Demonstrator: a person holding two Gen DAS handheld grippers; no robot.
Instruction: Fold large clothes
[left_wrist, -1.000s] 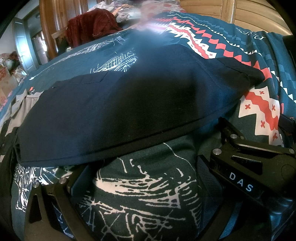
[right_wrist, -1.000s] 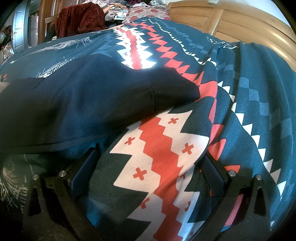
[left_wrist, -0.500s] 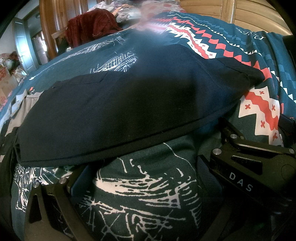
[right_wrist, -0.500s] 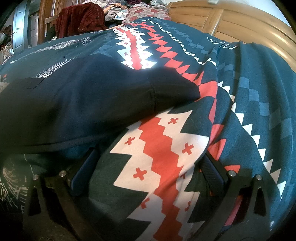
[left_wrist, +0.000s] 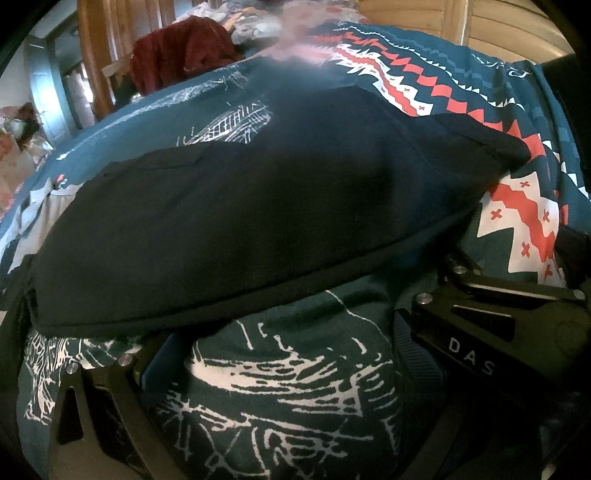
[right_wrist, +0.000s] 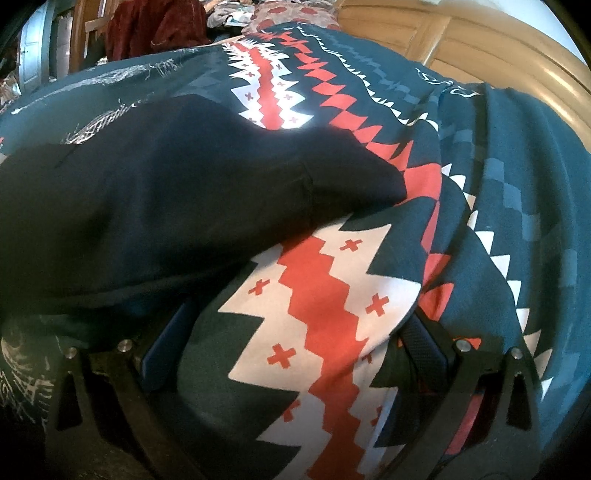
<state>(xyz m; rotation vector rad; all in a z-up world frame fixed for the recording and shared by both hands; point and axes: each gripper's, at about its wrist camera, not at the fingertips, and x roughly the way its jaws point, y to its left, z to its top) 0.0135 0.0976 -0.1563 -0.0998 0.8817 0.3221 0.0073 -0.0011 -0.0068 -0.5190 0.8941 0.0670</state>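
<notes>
**A:** Fabric fills the left wrist view. A dark navy garment (left_wrist: 258, 221) lies spread flat across a teal bedspread (left_wrist: 295, 387) printed with white line drawings, its hemmed edge running just ahead of the left gripper (left_wrist: 284, 369).

**B:** And the jaws?

**A:** Spread wide, nothing between them but bedspread. The other tool, lettered DAS, crowds in from the right and covers the left gripper's right finger. A grey cloth (left_wrist: 48, 210) peeks out at the garment's left end, mostly hidden. Beyond, a maroon garment (left_wrist: 181, 55) is heaped by a wooden bed frame (left_wrist: 92, 74); the far middle is washed out by glare.

**B:** Over to the right wrist.

**A:** Same dark garment (right_wrist: 184, 192) now on the left, one corner reaching toward the red and white zigzag band (right_wrist: 317, 314) of the bedspread (right_wrist: 517, 184). The right gripper (right_wrist: 295, 343) sits low on that band, jaws standing apart and holding nothing, its left finger (right_wrist: 166, 350) just beside the garment's near hem.

**B:** Touching it?

**A:** Can't tell, it's all shadow there. A curved wooden headboard (right_wrist: 480, 48) rims the far right; a pile of mixed clothes (right_wrist: 288, 11) is cut off at the top edge.
</notes>
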